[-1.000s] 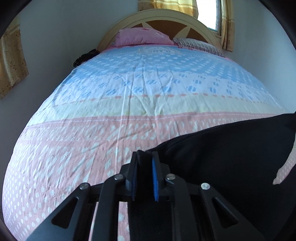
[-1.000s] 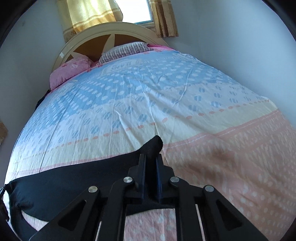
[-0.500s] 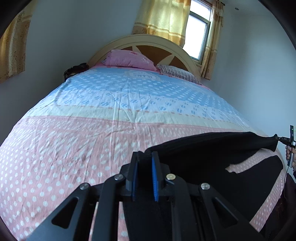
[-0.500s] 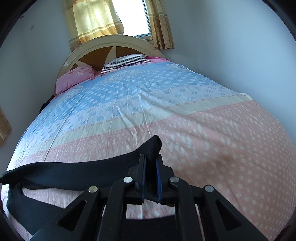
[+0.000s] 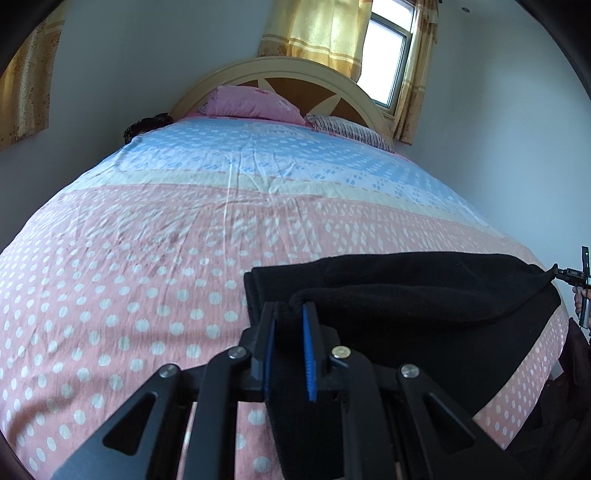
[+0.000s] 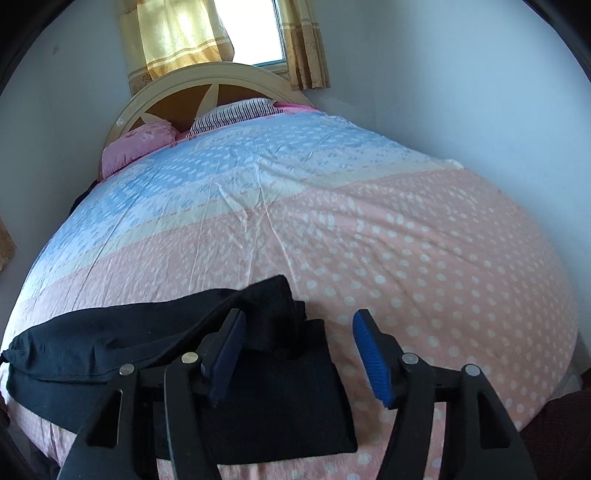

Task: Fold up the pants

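— Where are the pants (image 5: 424,295) right now?

— Black, lying across the near, pink polka-dotted end of the bedspread (image 5: 147,277), doubled over on themselves so one layer sits on another. In the right wrist view the folded edge runs leftward from the gripper to the bed's left side.

— And the left gripper (image 5: 289,325)?

— Pressed together on a bunch of the black cloth. The fabric sits between the two blue pads, pinched there, with more of it hanging down under the fingers.

— The right gripper (image 6: 299,332)?

— Its jaws have just been opening, and they stand spread apart. A corner of the pants lies between them, close against the left pad, while the right pad (image 6: 371,356) is clear of the cloth, over bare bedspread. Whether the left pad touches the cloth I cannot tell — nothing is being squeezed.

— Anything else in view?

— Far end of the bed: a pink pillow (image 6: 136,147) and a striped pillow (image 6: 232,114) against a curved cream headboard (image 6: 207,74), with yellow curtains (image 6: 177,33) and a bright window (image 5: 388,62) above. In the left wrist view the other gripper shows small at the right edge, at the pants' far corner, with fingers (image 5: 578,297) of a hand behind it.
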Available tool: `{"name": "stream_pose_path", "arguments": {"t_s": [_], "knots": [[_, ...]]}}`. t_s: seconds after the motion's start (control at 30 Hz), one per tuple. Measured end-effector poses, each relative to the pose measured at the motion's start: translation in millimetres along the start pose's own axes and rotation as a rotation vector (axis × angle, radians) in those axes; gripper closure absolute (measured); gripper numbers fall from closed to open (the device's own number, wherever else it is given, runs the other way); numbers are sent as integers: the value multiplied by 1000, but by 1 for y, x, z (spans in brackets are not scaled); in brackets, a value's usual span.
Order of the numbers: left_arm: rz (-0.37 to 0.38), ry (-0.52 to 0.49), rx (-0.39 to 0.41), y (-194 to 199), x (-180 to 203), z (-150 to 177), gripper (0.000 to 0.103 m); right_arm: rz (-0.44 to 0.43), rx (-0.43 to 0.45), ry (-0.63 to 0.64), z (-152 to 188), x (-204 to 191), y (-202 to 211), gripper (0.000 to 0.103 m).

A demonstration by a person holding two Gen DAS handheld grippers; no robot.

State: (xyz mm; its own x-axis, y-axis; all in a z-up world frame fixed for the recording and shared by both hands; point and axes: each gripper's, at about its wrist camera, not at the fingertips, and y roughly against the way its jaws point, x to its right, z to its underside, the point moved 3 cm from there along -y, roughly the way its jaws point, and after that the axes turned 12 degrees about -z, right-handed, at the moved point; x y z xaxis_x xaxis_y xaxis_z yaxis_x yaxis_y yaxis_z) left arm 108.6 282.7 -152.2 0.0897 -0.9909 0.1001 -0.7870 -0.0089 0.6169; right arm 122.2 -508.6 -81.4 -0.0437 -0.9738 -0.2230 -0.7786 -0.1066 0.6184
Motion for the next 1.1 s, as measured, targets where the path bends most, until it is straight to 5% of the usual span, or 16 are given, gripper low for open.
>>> {"name": "stream_pose_path", "arguments": {"t_s": [0.2, 0.53, 0.8, 0.97, 1.1], "knots": [[3, -2, 6, 1, 0, 3, 88, -66, -24, 306, 4, -116, 8, 41], [-4, -6, 10, 1, 1, 7, 88, -354, -275, 728, 105, -323, -79, 42], [19, 19, -4, -2, -2, 9, 88, -401, -314, 846, 137, -374, -106, 50], [20, 19, -8, -2, -3, 9, 88, -382, -320, 820, 133, -380, -121, 94], [2, -19, 26, 7, 1, 3, 88, -390, -274, 814, 119, -380, -105, 99]]}}
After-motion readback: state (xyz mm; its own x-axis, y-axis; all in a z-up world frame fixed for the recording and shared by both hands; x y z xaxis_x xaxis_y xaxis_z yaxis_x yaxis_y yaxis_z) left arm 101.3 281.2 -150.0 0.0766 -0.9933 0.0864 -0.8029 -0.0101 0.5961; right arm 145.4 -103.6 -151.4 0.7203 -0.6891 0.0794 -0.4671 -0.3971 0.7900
